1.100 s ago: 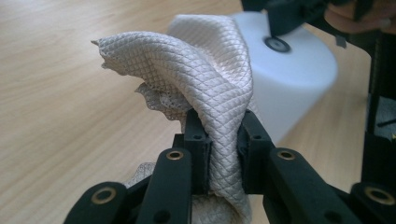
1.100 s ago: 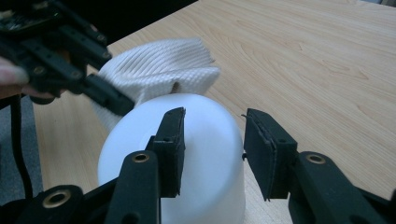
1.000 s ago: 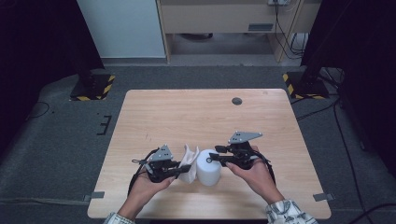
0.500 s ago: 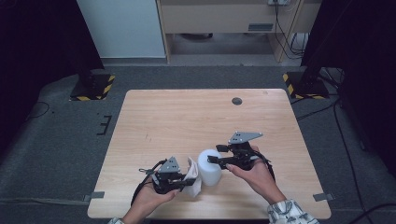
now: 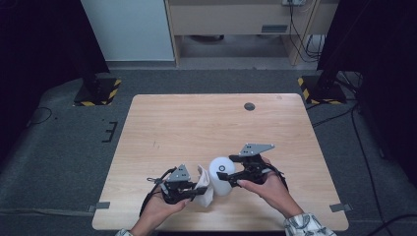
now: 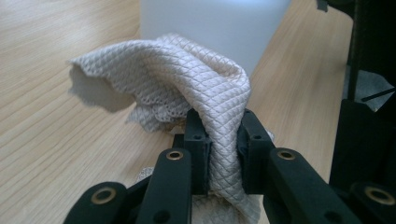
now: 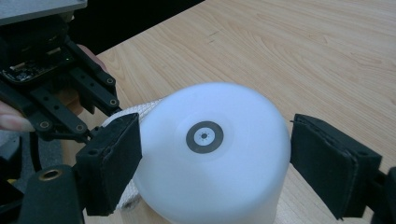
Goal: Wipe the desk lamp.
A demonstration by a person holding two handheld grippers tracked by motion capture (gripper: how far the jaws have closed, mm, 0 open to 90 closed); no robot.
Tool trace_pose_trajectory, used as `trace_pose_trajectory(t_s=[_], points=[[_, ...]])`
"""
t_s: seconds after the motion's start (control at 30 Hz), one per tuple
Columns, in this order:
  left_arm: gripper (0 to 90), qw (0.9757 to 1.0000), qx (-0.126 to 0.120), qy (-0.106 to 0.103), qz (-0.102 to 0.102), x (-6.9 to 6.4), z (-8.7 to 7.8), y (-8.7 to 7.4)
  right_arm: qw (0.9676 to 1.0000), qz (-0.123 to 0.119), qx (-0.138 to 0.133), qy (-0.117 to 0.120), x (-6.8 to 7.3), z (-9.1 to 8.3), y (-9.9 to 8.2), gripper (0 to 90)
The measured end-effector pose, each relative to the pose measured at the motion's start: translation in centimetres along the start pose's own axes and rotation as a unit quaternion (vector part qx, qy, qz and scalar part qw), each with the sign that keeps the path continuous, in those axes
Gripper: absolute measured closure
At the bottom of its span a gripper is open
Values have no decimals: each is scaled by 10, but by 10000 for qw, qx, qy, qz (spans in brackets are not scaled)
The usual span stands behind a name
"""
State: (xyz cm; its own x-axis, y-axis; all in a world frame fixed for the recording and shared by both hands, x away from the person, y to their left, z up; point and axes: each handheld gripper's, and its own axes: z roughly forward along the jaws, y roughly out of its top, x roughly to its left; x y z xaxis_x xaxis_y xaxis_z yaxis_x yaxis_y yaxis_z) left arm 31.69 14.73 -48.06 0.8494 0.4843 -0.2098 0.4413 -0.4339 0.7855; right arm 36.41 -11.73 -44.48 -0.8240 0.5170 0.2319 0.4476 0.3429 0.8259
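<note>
A white cup stands upside down near the table's front edge, with a dark ring mark on its upturned base. My right gripper straddles the cup. Its jaws have just been opening, and the right pad stands off the cup wall. My left gripper is shut on a beige quilted cloth. The cloth bulges up out of the left gripper and lies against the cup.
The light wooden table has a dark round plug at the back right. Striped stand bases sit on the grey floor beside both far corners. A cabinet stands behind.
The right gripper's jaws have spread apart around the cup. The left gripper has drawn the cloth slightly toward the front edge. The cup has stayed in place.
</note>
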Motion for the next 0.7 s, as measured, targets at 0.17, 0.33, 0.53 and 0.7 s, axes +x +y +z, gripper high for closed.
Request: trace_pose_trajectory(t_s=[0.17,0.33,0.53,0.7], points=[[765,10000,-75,-36,49,-5,2,3,9999,121,-12,48,-4,1,0,195],[765,9997,-189,-122,85,-9,1,7,9999,137,-28,35,-4,2,0,196],[765,9990,-297,-279,176,-19,4,10,9998,173,-20,35,-5,2,1,210],[765,9994,-26,-296,196,-23,21,6,9999,171,-13,24,-5,2,1,213]])
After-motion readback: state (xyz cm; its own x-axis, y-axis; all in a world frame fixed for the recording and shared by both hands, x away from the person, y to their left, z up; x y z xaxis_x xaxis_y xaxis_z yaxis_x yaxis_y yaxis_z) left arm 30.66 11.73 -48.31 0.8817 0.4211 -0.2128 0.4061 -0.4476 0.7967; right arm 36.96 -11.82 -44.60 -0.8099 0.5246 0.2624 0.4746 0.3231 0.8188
